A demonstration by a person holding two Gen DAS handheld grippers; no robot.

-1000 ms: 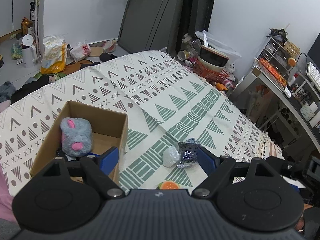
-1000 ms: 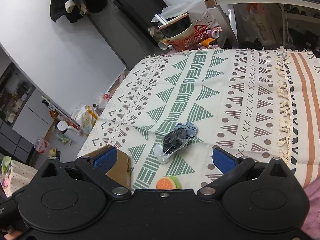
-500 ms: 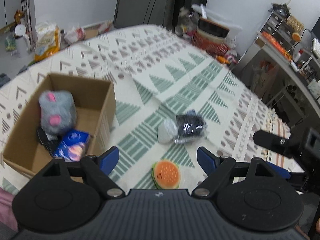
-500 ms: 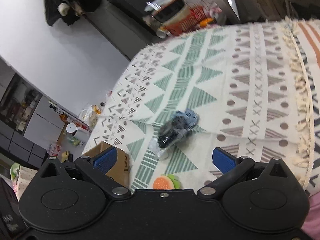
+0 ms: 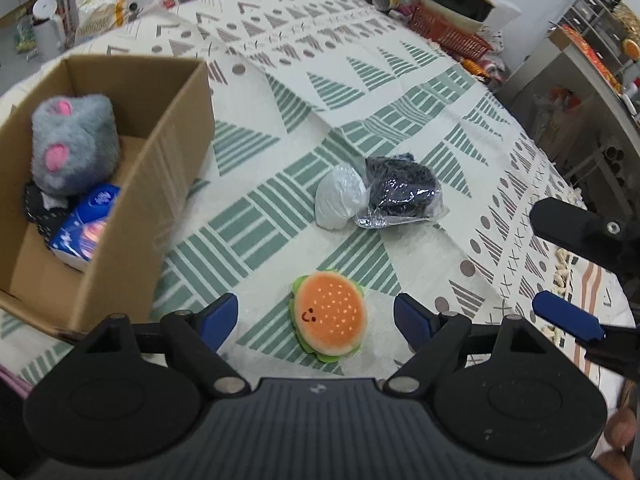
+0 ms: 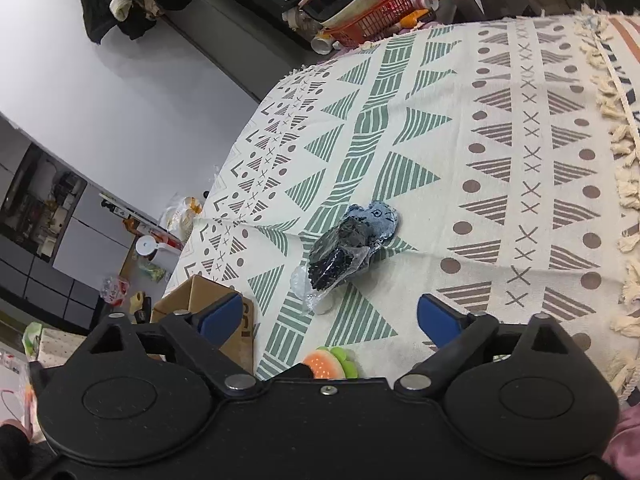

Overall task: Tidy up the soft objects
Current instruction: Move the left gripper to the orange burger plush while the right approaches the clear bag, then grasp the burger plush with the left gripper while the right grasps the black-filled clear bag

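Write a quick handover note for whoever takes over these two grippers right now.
Left gripper: open, empty, over the burger plush.
Right gripper: open, empty.
Done: grey plush, tissue pack and a dark item sit in the box.
Left: burger plush, white bundle and bagged dark cloth lie on the blanket; the last two touch each other.

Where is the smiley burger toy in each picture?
Left wrist view: the burger plush lies whole on the patterned cloth, low in the middle, between the left tool's open fingers.
Right wrist view: only its top edge peeks out at the bottom centre, above the right tool's black body.
Shared landmark: the bagged dark item lies just beyond it.
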